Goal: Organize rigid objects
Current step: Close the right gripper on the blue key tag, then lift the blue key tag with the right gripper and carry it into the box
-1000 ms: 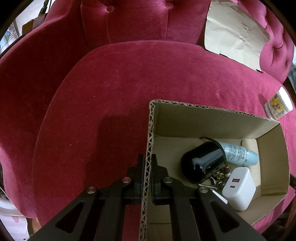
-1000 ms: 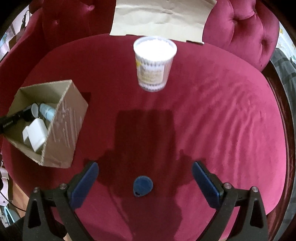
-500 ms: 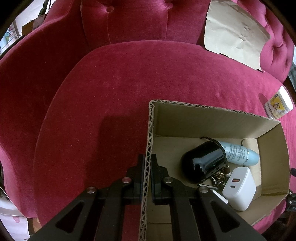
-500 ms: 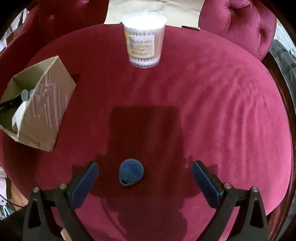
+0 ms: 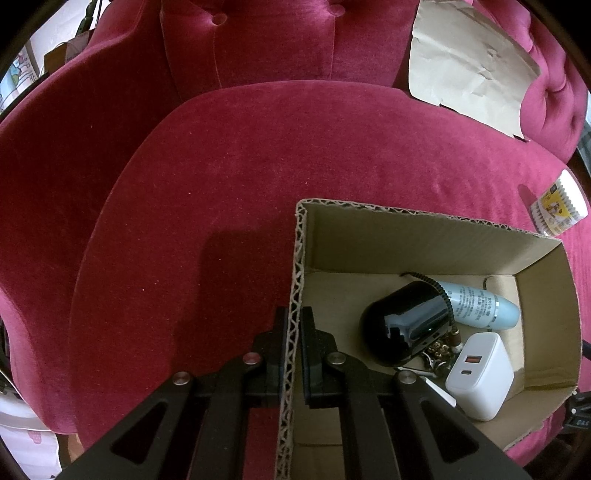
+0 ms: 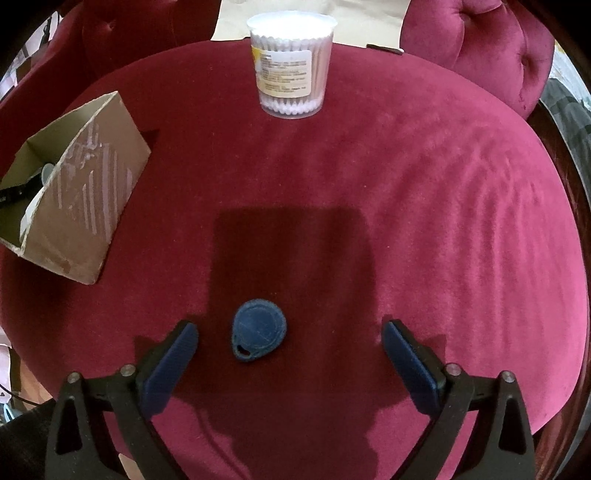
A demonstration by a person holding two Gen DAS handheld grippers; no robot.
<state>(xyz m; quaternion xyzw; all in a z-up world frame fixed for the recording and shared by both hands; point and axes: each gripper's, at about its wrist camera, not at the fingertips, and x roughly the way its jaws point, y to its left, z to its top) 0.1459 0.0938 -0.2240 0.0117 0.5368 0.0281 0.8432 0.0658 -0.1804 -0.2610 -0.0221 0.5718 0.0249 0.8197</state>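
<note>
At the bottom of the left wrist view, the left gripper (image 5: 294,343) is pinched tight on the near left wall of the box (image 5: 417,236). One pad is outside the wall and one is inside. The box sits in the lower right of this picture on a red velvet seat (image 5: 229,177). Inside the box, nearest, is a white charger (image 5: 480,376). Just left of it lies a shiny black speaker (image 5: 402,325). Some small metal bits are between the two, too small to tell what they are. Behind them lies a pale blue tube (image 5: 480,306), with a dark coiled cord over it. Farther off, at the right edge, a tub of cotton swabs (image 5: 559,206) stands on the seat. In the upper right, a brown paper sheet (image 5: 469,62) leans on the tufted seat back.

At the bottom of the right wrist view, the right gripper (image 6: 290,343) is spread wide, and its blue pads hold nothing. A small blue tag (image 6: 258,330) lies flat on the seat between the pads, closer to the left pad. It touches neither pad. The dark shadow of the gripper falls over the tag and the seat behind it. Nothing lies between the pads and the tag. Farther up, at the left edge, the box (image 6: 88,192) shows its outer wall with pale torn stripes. At the top middle stands the swab tub (image 6: 291,62), upright and well apart from the tag. The paper sheet (image 6: 236,18) shows behind it.
</note>
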